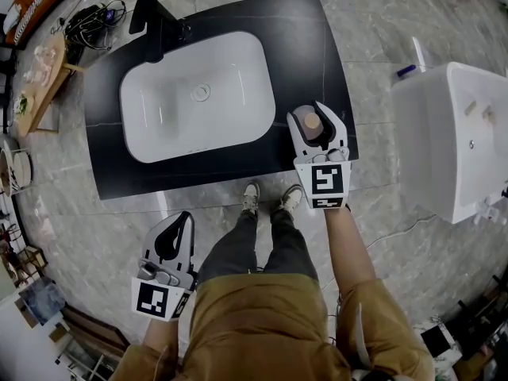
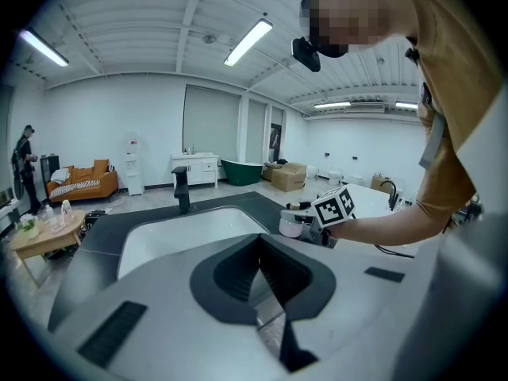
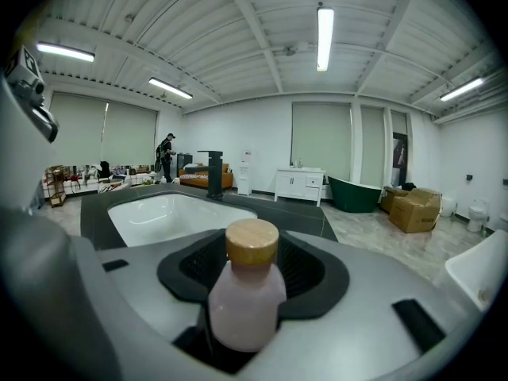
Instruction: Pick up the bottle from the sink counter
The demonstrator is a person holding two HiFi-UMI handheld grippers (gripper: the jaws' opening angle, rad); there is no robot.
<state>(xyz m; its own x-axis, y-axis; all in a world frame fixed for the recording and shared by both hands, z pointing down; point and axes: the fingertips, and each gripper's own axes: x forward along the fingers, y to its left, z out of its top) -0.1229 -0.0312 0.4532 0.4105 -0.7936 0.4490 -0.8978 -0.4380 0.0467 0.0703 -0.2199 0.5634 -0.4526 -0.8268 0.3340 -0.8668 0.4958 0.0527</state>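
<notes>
Bottle (image 3: 242,300) gripped by right tool (image 1: 319,112); head view shows only cap.

Grey marble floor (image 1: 373,46), white walls (image 3: 238,133), ceiling strip lights (image 3: 325,38), an orange sofa (image 2: 79,185).

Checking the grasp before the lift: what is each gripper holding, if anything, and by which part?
The right gripper grips the bottle by its pink body, below the wooden cap. The left gripper is shut and holds nothing.

A black slab sink counter (image 1: 305,34) stands on a grey marble-patterned floor (image 1: 381,30), carrying a white rectangular inset basin (image 1: 159,105), a black angular faucet (image 1: 151,18) and, near its front right corner, a pale pink wooden-capped bottle (image 1: 312,125).
</notes>
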